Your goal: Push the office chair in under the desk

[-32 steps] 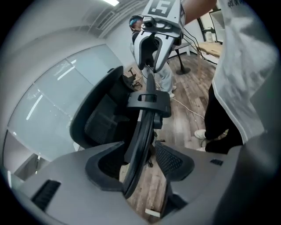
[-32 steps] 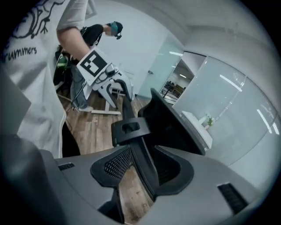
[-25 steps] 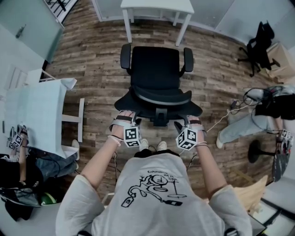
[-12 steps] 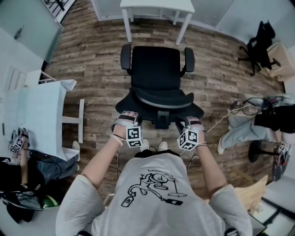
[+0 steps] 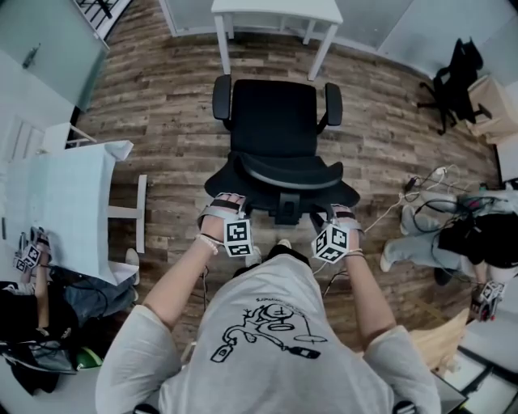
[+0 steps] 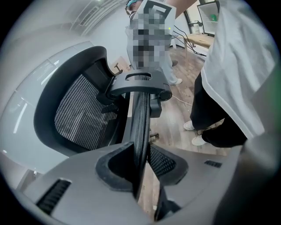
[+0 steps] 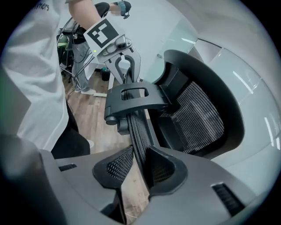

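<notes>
We clamp the left gripper (image 6: 139, 171) on the top rim of the backrest (image 5: 283, 171) while the right gripper (image 7: 139, 165) eases its jaws open around that rim, the office chair (image 5: 273, 121) standing straight ahead, short of the bench (image 5: 275, 10).

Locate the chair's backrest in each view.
Head view: backrest, centre, curved band below the seat.
Left gripper view: backrest edge-on at centre, mesh left.
Right gripper view: backrest edge-on at centre, mesh right.
Shared landmark: slotted bracket on its rear.
</notes>
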### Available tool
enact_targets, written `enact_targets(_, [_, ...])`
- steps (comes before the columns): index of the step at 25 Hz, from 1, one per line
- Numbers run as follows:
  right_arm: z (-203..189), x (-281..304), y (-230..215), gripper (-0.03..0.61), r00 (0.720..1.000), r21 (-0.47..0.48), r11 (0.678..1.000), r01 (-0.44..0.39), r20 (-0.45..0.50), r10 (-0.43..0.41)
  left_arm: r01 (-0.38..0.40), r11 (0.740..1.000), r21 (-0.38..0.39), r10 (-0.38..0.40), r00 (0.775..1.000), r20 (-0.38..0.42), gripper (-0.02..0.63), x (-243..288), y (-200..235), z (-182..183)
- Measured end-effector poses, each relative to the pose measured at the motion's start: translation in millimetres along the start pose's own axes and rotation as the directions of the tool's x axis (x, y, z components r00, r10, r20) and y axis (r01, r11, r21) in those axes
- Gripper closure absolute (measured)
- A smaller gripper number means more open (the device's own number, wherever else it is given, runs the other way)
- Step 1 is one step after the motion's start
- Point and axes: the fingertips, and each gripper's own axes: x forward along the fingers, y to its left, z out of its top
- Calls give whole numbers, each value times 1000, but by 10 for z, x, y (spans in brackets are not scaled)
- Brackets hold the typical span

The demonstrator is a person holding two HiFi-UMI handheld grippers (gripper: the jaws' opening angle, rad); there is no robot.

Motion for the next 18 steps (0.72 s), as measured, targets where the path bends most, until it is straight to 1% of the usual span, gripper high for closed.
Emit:
enact_targets(6, [16,125,-223,449,1000,-1,1000,7,-3,-7,-3,1000,-22,3,1000,-20,512,126,220,-38])
enact_targets(13, [5,306,-474,448,1000,10,1000,6,1,-6,-11,1000,-27,11,1000,-15,512,285,466,-71])
enact_targets(18, [58,416,-672,446,1000,26,1000,-1,23,1,-17,1000,-26,17,1000,-14,511,394,667,-125])
